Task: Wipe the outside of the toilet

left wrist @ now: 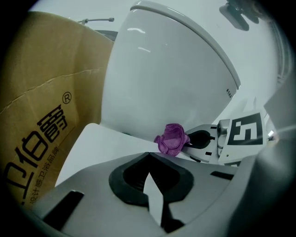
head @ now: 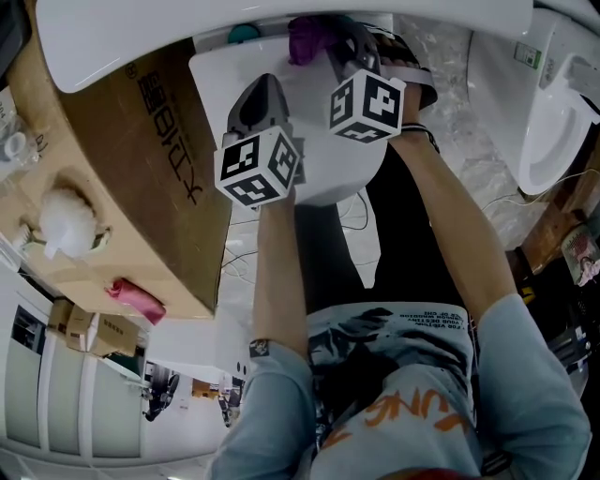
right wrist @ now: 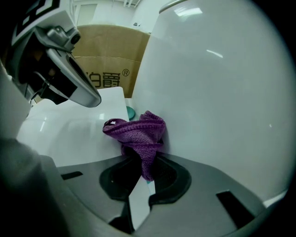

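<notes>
The white toilet [head: 281,23] curves across the top of the head view, and its rounded outer wall [right wrist: 217,92] fills the right gripper view. My right gripper [right wrist: 141,159] is shut on a purple cloth [right wrist: 138,132], which presses against that wall low down, by a flat white slab [head: 319,155]. In the head view the cloth [head: 307,37] shows just beyond the right gripper [head: 330,42]. My left gripper [head: 264,82] hovers over the slab to the left, shut [left wrist: 148,155] with nothing in it. It sees the cloth [left wrist: 172,139] ahead.
A brown cardboard box [head: 141,159] stands close on the left of the toilet, with a white fluffy item [head: 61,220] and a pink rag [head: 136,298] on it. A teal object [right wrist: 131,112] sits behind the cloth. A second toilet [head: 553,122] is at the right. Cables [head: 246,255] lie on the floor.
</notes>
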`<state>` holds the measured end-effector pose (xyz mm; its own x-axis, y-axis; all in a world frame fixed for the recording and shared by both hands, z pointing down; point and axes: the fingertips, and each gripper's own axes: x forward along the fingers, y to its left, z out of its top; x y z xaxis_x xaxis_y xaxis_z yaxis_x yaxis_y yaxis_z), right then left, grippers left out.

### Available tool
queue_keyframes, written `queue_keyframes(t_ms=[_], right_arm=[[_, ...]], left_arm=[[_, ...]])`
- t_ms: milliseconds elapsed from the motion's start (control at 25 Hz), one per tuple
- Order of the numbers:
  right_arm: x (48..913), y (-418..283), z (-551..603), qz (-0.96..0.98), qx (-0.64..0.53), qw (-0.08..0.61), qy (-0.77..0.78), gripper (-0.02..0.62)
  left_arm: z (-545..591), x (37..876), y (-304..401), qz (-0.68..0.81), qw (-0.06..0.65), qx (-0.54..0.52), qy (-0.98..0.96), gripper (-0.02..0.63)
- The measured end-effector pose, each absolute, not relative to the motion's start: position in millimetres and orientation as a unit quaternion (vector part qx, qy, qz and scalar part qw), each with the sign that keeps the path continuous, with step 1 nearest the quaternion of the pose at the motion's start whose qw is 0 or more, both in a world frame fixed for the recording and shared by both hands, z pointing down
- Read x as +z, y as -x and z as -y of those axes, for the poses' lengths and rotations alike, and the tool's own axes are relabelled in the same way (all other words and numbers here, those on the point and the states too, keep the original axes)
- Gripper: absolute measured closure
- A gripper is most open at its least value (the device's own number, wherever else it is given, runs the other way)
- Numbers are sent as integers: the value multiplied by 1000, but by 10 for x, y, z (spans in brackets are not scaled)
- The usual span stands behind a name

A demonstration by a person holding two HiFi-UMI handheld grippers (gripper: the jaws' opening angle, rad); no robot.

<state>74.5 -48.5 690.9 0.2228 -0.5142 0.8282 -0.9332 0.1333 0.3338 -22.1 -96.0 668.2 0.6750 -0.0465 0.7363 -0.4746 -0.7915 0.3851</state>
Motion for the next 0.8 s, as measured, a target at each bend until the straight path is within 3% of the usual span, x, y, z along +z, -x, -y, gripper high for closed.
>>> queue_keyframes(t_ms=[800], right_arm=[[6917, -1020, -16, 571, 241, 436, -653, 534]], left_arm=[[329, 6707, -261, 91, 261, 397, -875, 581]])
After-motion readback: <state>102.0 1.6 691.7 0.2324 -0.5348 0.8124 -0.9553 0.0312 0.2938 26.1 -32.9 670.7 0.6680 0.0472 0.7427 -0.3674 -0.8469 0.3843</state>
